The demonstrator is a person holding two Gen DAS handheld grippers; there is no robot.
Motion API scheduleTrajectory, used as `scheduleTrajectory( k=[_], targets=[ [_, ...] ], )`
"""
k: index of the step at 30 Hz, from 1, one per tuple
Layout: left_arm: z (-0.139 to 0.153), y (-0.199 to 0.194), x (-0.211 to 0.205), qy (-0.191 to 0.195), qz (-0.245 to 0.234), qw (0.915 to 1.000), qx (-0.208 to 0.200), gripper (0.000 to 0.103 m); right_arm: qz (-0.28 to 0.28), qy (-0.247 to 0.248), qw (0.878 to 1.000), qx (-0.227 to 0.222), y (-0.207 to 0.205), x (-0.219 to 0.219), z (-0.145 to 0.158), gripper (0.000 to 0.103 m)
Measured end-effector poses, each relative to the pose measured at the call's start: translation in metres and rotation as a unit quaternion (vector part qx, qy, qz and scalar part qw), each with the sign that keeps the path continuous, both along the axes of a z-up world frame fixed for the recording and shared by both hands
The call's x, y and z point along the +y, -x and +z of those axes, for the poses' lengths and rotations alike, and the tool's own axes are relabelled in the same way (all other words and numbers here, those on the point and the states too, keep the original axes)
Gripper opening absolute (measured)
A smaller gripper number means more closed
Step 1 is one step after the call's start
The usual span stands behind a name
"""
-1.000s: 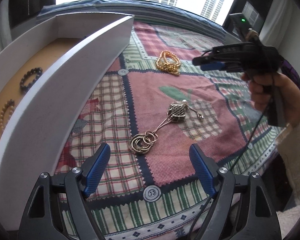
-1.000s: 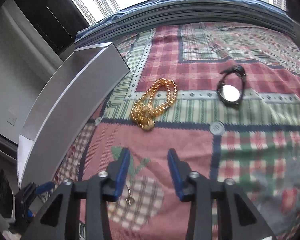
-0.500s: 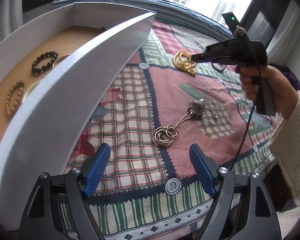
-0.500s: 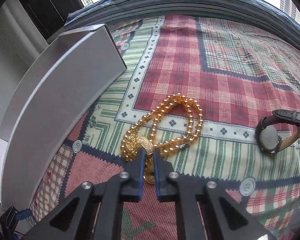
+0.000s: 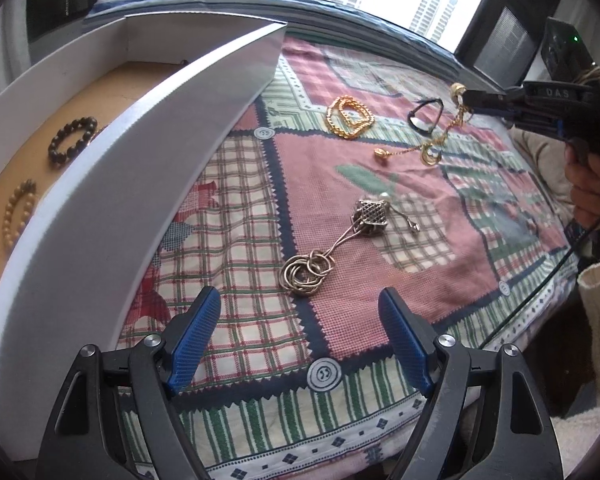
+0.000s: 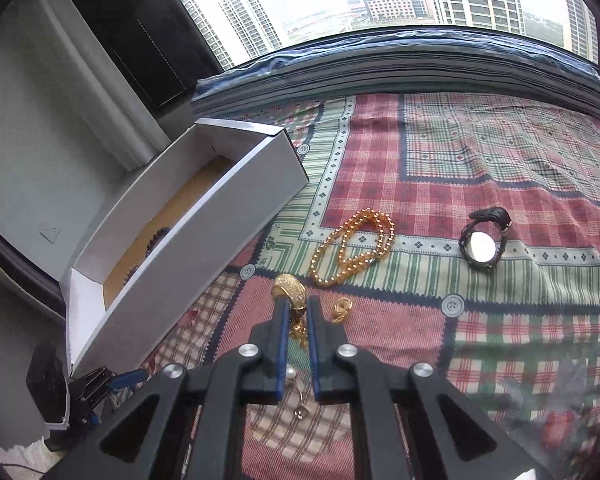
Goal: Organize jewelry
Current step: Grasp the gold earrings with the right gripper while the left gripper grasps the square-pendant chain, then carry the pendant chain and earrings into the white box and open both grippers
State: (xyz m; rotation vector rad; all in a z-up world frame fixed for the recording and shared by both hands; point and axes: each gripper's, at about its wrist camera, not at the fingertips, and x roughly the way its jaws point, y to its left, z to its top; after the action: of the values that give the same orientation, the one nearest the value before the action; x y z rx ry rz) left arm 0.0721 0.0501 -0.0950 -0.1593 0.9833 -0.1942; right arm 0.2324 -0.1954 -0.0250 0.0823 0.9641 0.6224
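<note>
My right gripper [image 6: 297, 307] is shut on a gold chain piece [image 6: 290, 289] and holds it above the patterned cloth; in the left wrist view the chain [image 5: 432, 146] dangles from that gripper [image 5: 462, 95]. A gold bead necklace [image 6: 352, 246] lies on the cloth beyond it, also shown in the left wrist view [image 5: 350, 118]. My left gripper [image 5: 300, 338] is open and empty, just short of a silver ring-and-cage chain [image 5: 332, 246]. A white box [image 5: 112, 184] on the left holds a dark bead bracelet [image 5: 72, 142] and a tan bead bracelet [image 5: 18, 212].
A black wristwatch [image 6: 483, 244] lies on the cloth to the right of the bead necklace. The white box [image 6: 188, 240] stands along the cloth's left side. The cloth's front edge [image 5: 300, 452] runs under my left gripper. A window lies beyond.
My right gripper closed on the gold chain piece beside the bead necklace and lifted it up and back. The left gripper stayed open and shifted little.
</note>
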Motion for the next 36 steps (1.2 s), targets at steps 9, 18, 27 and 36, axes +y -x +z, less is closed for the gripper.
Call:
scheduleTrajectory(
  k=[9,18,27,36],
  targets=[
    [0.009,-0.028,-0.050,-0.051,-0.112,0.9924,-0.002,0.084,-0.048,0.030,0.996,0.064,0.013,-0.049,-0.066,0.012],
    [-0.022,-0.092,-0.092,-0.085,-0.156,0.9841,0.012,0.075,-0.110,0.003,0.992,0.061,0.049,-0.089,-0.079,0.047],
    [-0.021,-0.091,-0.080,-0.027,-0.115,0.9927,0.022,0.031,-0.071,0.077,0.994,-0.004,0.074,-0.085,-0.060,0.047],
    [0.036,-0.063,-0.034,0.043,-0.049,0.9978,-0.017,0.031,0.038,0.113,0.992,-0.037,0.060,-0.012,-0.091,0.047]
  ],
)
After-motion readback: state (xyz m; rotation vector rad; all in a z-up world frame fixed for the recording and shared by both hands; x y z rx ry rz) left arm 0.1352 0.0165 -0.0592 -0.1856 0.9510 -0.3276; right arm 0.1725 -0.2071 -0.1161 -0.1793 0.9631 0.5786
